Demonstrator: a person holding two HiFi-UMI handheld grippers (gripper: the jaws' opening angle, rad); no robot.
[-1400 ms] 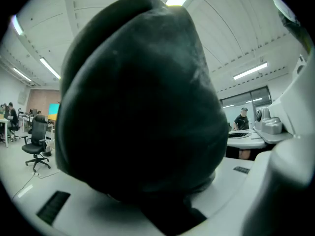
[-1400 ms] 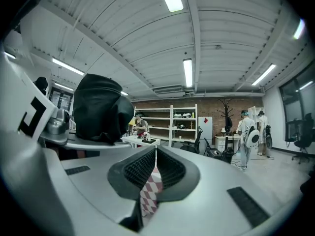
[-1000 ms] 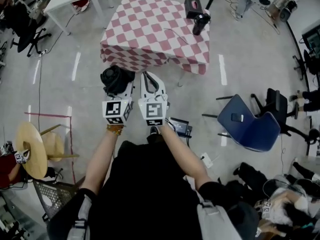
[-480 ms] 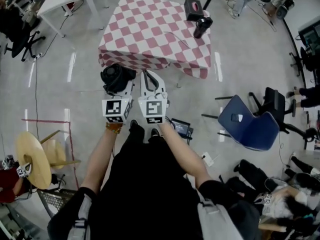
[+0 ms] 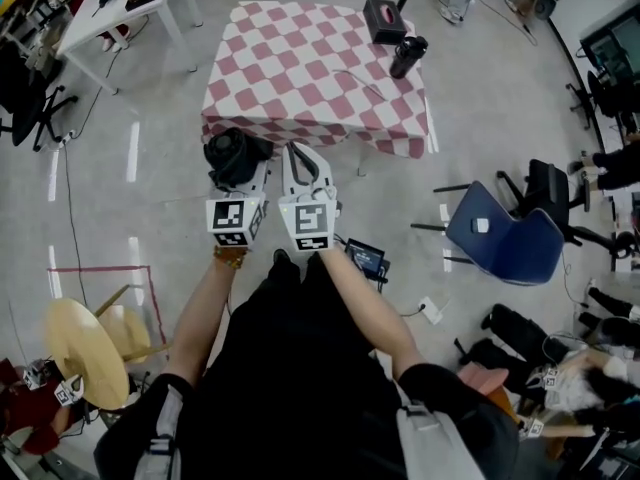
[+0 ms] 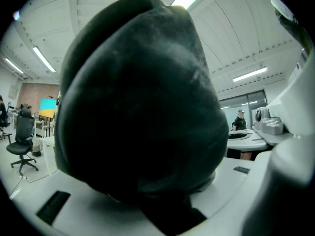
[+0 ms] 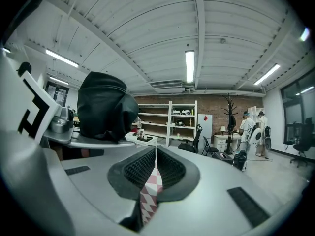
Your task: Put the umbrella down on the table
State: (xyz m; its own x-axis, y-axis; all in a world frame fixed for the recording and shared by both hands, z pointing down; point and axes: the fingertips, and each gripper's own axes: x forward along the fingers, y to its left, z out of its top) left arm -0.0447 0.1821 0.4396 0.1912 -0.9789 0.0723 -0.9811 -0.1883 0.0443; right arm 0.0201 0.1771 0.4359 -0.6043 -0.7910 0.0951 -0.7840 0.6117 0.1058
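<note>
1. Left gripper [image 5: 243, 178] is clamped on the black folded umbrella [image 5: 232, 155], and the bundle bulges above its jaws and fills that gripper's own view
2. Right gripper [image 5: 301, 160] sits just beside it, jaws pressed together and holding nothing, a sliver of checked cloth showing through the slit
3. Both point level toward the checked table [image 5: 300, 63]; the umbrella is in the air, short of its near edge
4. At the table's far corner, a dark box [image 5: 384, 16] and a black bottle [image 5: 407, 55]

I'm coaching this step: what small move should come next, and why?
Probably carry the left tongs forward until they are over the checkered table. They grip the folded umbrella, which appears to hang short of the table's near edge.
</note>
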